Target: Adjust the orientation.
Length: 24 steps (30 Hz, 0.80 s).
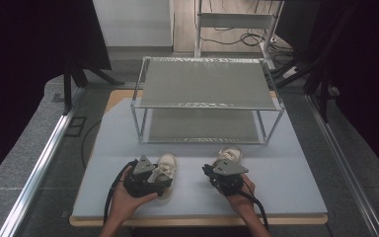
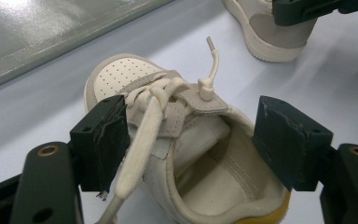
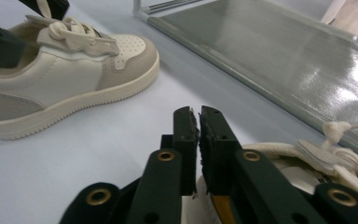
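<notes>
On a pale blue table mat (image 1: 296, 177), in front of a two-tier metal-framed rack with grey shelves (image 1: 207, 84), the left gripper (image 2: 186, 140) straddles the heel opening of a small cream-and-grey lace-up sneaker (image 2: 168, 140), its jaws apart on either side, the left pad touching the shoe. To the right, equally near the rack, the right gripper (image 3: 198, 140) rests with jaws together against a second matching cream sneaker (image 3: 317, 158), gripping nothing visible.
</notes>
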Available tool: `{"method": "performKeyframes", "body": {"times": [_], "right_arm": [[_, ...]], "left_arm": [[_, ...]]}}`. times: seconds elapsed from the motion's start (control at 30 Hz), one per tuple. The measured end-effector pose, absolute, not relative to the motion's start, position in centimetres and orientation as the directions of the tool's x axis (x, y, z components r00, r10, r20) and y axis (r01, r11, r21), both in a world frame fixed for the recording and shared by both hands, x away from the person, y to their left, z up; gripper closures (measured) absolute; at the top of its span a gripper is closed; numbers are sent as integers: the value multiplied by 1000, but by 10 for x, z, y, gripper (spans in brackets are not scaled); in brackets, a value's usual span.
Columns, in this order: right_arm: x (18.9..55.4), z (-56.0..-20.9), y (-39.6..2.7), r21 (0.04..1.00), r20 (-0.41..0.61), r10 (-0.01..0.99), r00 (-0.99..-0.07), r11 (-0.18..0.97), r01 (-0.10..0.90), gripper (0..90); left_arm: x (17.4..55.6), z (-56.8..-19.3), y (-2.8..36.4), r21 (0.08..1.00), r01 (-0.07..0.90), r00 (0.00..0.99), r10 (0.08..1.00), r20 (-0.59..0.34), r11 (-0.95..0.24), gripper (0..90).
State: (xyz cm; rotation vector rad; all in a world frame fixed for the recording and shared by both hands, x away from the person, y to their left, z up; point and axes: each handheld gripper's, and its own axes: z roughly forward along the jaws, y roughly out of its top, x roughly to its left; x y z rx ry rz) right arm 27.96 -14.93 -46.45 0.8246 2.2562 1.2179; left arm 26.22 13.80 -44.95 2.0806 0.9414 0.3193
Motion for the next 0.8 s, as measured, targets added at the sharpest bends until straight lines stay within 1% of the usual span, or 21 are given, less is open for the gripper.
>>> {"method": "performKeyframes", "body": {"times": [0.03,0.1,0.43,0.8], "right_arm": [[279,-464,-150,849,-118,687,-717,445,286,878],[278,-464,-151,846,-117,692,-712,445,293,889],[270,-462,-163,842,-107,700,-706,442,310,899],[256,-462,-205,844,-75,723,-687,414,343,898]], "left_arm": [[262,-448,139,768,510,691,716,-97,-388,256],[261,-446,141,772,510,689,717,-102,-380,255],[257,-436,152,796,496,682,723,-110,-347,252],[253,-422,168,827,476,674,729,-124,-300,252]]}}
